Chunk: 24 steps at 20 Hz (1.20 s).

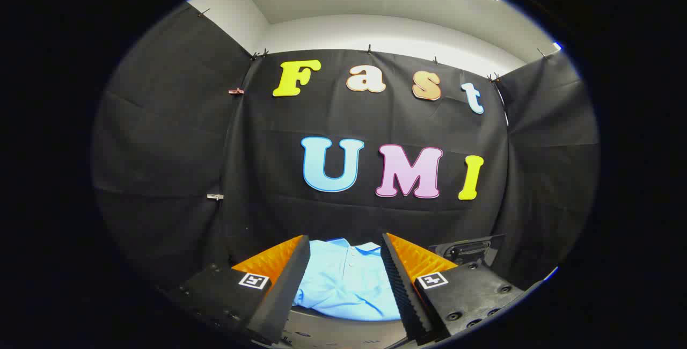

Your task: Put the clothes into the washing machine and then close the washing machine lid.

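A light blue collared shirt [346, 282] lies bunched up just ahead of and below my gripper [346, 242], showing through the gap between the two fingers. The fingers stand wide apart and touch nothing, so the gripper is open. Under the shirt's near edge runs a pale curved surface [343, 330]; I cannot tell whether it belongs to the washing machine. A dark raised panel [472, 249], maybe the machine's lid or control part, shows just beyond the right finger.
Black cloth walls close the booth at the back and on both sides, a short way beyond the shirt. Small clips [214, 196] hold the cloth at the left corner. White wall and ceiling show above.
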Available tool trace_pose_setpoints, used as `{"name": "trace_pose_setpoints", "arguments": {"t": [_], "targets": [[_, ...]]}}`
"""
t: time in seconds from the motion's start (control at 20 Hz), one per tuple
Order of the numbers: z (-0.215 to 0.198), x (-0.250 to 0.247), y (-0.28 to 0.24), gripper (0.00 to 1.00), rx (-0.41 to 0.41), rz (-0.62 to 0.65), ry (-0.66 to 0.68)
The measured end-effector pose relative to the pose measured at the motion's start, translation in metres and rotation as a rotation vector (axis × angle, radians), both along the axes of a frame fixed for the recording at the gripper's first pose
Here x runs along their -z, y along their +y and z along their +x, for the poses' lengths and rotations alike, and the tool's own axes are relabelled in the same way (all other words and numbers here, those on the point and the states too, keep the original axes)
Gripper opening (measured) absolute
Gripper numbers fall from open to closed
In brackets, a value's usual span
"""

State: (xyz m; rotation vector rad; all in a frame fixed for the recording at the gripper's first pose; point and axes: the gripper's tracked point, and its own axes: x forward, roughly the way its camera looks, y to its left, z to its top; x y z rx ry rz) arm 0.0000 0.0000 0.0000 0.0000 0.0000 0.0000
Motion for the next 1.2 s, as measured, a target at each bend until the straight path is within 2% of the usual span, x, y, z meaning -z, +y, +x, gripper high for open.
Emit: {"name": "trace_pose_setpoints", "arguments": {"t": [0.65, 1.2], "targets": [[0.009, -0.001, 0.0, 0.85, -0.015, -0.015, -0.016], [0.027, 0.017, -0.006, 0.85, 0.021, -0.011, 0.017]]}}
